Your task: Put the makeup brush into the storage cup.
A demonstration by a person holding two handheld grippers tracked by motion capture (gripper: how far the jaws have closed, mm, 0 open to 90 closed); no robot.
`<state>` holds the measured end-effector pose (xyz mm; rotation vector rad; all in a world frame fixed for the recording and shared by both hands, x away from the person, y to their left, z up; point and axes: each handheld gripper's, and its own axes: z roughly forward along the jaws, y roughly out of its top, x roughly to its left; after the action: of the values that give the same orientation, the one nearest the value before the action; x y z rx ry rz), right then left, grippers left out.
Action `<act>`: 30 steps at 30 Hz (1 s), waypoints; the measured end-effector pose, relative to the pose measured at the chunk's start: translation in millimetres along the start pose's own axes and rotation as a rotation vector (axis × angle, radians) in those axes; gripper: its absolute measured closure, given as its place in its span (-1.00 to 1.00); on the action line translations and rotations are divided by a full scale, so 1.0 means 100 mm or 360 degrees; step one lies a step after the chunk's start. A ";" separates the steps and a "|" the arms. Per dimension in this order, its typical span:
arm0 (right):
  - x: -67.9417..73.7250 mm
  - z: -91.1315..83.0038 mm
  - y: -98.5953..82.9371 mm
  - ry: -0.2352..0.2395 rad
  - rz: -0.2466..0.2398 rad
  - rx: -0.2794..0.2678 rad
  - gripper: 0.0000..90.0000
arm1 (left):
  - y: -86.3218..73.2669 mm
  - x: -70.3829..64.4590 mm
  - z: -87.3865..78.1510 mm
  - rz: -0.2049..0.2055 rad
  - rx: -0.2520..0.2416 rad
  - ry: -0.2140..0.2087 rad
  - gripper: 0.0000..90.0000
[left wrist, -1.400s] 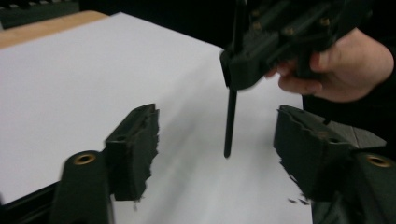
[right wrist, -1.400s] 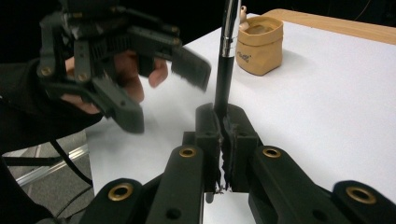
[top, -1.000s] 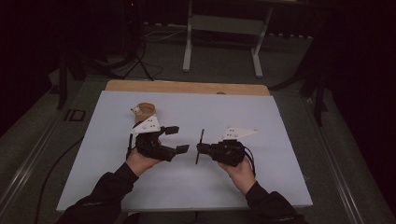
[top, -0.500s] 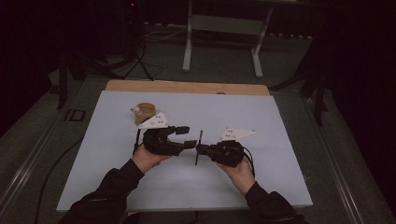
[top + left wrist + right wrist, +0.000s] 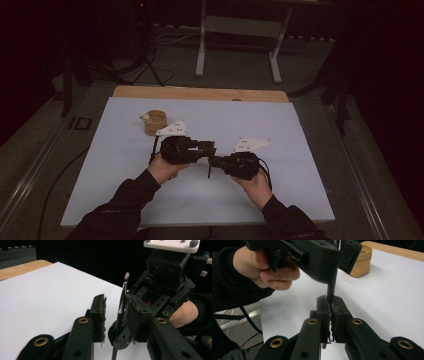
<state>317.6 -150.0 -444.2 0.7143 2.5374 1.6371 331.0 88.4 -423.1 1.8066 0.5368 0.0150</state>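
At mid-counter [image 5: 300,150], well clear of every edge, your right gripper [image 5: 214,161] pinches the brush [image 5: 122,305] — your left gripper's [image 5: 116,315] fingers stand wide around it.

Background stuff around your white sheet

You've got a white sheet [image 5: 310,165] over the table, with a strip of wooden board [image 5: 200,93] poking out past its far edge. A small tan cup [image 5: 155,122] sits on the sheet's far left part. Beyond the sheet, a pale metal stand [image 5: 240,30] is on the dark floor.
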 end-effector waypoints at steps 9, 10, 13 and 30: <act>-0.01 0.00 0.00 -0.0003 0.0009 0.0008 0.91 | -0.01 0.03 0.04 -0.0040 0.0003 -0.0067 0.81; -0.01 0.00 0.00 -0.0003 0.0009 0.0008 0.91 | 0.00 0.03 0.04 -0.0040 0.0005 -0.0075 0.81; -0.02 -0.01 -0.01 -0.0001 0.0010 0.0008 0.91 | 0.01 0.02 0.05 -0.0029 0.0021 -0.0064 0.86; -0.04 0.00 -0.03 -0.0007 0.0018 0.0028 0.90 | 0.01 -0.02 0.09 0.0115 0.0041 -0.0020 0.90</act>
<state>320.6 -152.9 -447.2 0.7341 2.5528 1.6165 332.3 79.7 -424.2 1.8492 0.4649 0.0465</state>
